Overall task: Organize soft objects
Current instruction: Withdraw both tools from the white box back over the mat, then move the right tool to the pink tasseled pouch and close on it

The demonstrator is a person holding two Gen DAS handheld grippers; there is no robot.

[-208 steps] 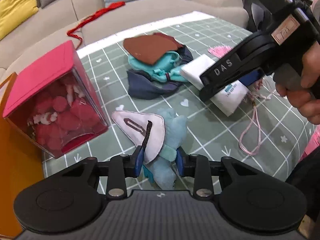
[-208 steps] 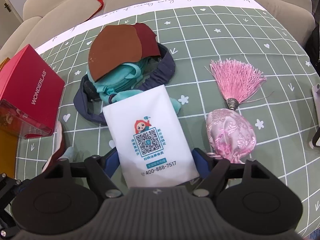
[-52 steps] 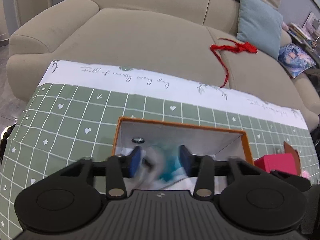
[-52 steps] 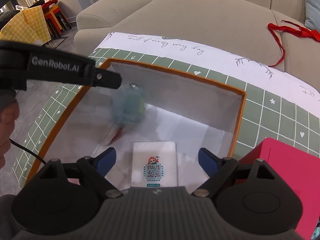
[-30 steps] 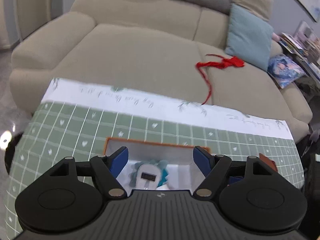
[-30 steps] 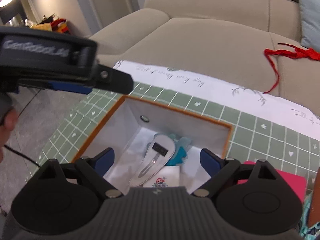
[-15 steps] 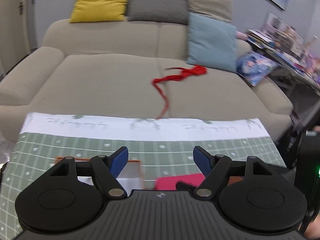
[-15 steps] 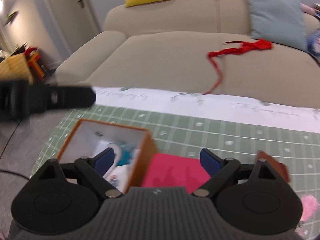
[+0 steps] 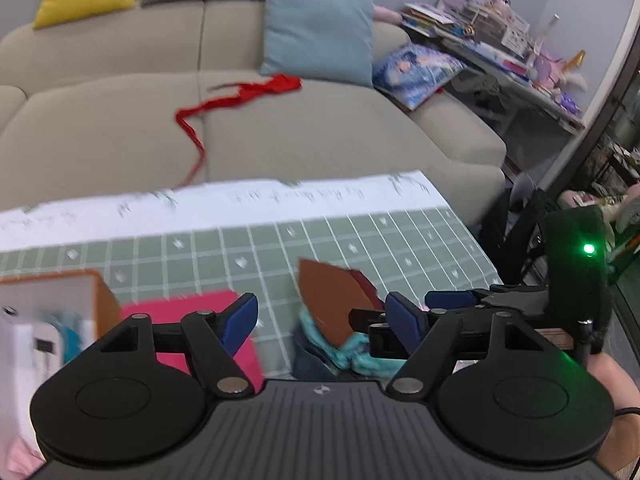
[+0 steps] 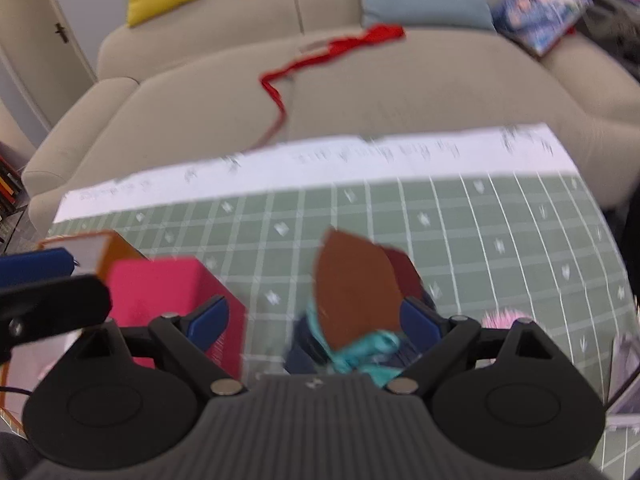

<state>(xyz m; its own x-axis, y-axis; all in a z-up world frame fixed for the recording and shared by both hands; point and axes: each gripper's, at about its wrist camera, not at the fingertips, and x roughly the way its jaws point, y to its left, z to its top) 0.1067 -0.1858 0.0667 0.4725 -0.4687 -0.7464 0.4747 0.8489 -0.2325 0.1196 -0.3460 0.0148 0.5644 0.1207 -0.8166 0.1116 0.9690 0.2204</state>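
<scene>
A pile of soft items lies on the green grid tablecloth: a brown fabric piece on teal cloth and dark blue cloth. It also shows in the right wrist view. My left gripper is open and empty above the table. My right gripper is open and empty, just over the pile; it also shows in the left wrist view. The orange box at the left holds the white and teal items.
A pink box stands between the orange box and the pile. A pink tassel lies right of the pile. A beige sofa with cushions and a red ribbon is behind the table.
Both grippers have swung right, away from the orange box, and now face the fabric pile. Both stayed open and empty.
</scene>
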